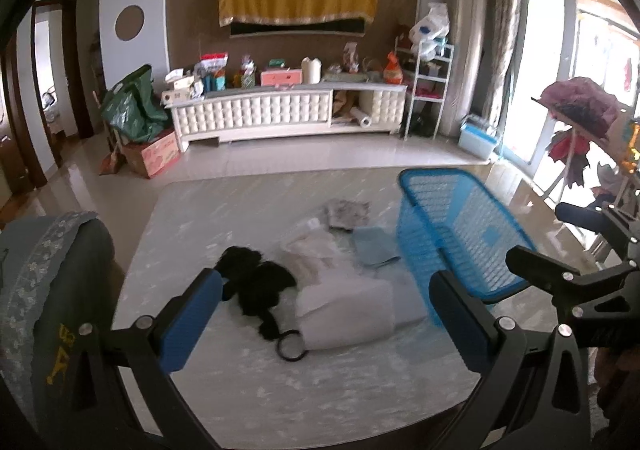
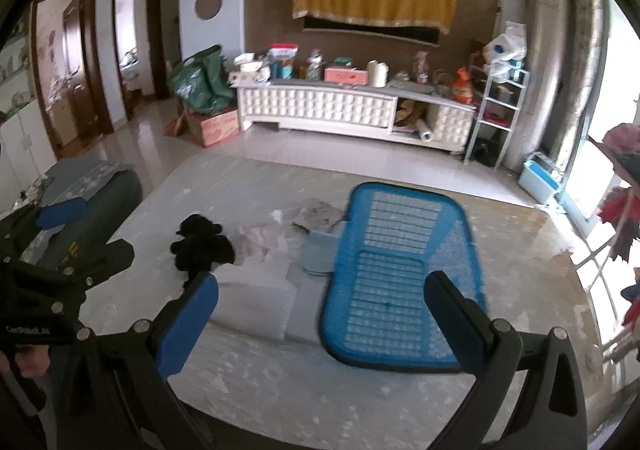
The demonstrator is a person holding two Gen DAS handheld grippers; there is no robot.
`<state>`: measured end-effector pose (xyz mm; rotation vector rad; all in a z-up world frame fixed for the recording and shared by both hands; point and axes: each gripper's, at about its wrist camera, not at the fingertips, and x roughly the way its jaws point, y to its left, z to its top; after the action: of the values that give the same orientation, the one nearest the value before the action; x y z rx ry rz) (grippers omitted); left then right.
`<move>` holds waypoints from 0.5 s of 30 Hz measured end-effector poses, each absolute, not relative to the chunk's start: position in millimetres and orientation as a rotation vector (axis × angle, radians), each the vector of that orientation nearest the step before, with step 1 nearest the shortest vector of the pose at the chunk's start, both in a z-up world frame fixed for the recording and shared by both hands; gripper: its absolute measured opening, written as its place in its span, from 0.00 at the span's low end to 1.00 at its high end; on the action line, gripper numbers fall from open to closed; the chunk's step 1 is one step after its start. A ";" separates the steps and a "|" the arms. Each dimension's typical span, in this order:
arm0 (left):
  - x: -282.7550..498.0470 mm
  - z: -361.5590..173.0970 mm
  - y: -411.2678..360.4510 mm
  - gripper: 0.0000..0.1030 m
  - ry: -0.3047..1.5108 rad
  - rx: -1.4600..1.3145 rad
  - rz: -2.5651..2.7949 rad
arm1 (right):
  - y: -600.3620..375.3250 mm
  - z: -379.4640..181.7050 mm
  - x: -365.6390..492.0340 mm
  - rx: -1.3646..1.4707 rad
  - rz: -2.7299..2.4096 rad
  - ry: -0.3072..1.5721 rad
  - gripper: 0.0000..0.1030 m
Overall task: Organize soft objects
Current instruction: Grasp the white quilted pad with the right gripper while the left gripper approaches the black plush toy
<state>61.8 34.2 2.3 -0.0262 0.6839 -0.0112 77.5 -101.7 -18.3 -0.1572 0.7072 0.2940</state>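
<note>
Living room, pale bench strewn with cloths.
Both claws, left and right, gape wide; blue basket at three o'clock of black garment.

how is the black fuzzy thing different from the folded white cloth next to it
The black fuzzy item is dark, shaggy and crumpled in an irregular heap; the folded white cloth is pale, smooth and squared off. The black item looks smaller and lies left of the cloth. Both rest on the pale mat, outside the blue basket.
</note>
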 end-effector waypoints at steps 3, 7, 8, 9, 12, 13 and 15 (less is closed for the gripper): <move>71.1 -6.6 53.3 1.00 0.723 -0.039 0.013 | -88.3 -28.1 91.5 -0.143 0.346 0.762 1.00; 77.7 -17.9 78.6 1.00 0.758 -0.073 0.029 | -66.0 -40.8 105.7 -0.176 0.399 0.821 1.00; 79.2 -20.2 83.8 1.00 0.765 -0.077 0.035 | -61.1 -43.9 107.8 -0.189 0.408 0.831 1.00; 80.3 -24.9 90.4 1.00 0.773 -0.081 0.042 | -56.1 -47.4 110.0 -0.201 0.425 0.844 1.00; 84.4 -38.3 103.4 1.00 0.798 -0.096 0.055 | -40.0 -59.5 117.5 -0.234 0.461 0.882 1.00; 86.1 -42.9 107.3 1.00 0.806 -0.101 0.060 | -36.7 -61.0 119.7 -0.244 0.466 0.893 1.00; 88.2 -55.3 115.8 1.00 0.832 -0.109 0.084 | -27.7 -66.6 122.3 -0.266 0.477 0.906 1.00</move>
<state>88.2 115.8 -55.3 -0.1090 0.8315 0.0840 122.3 -27.7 -66.6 -0.2656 0.9063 0.4766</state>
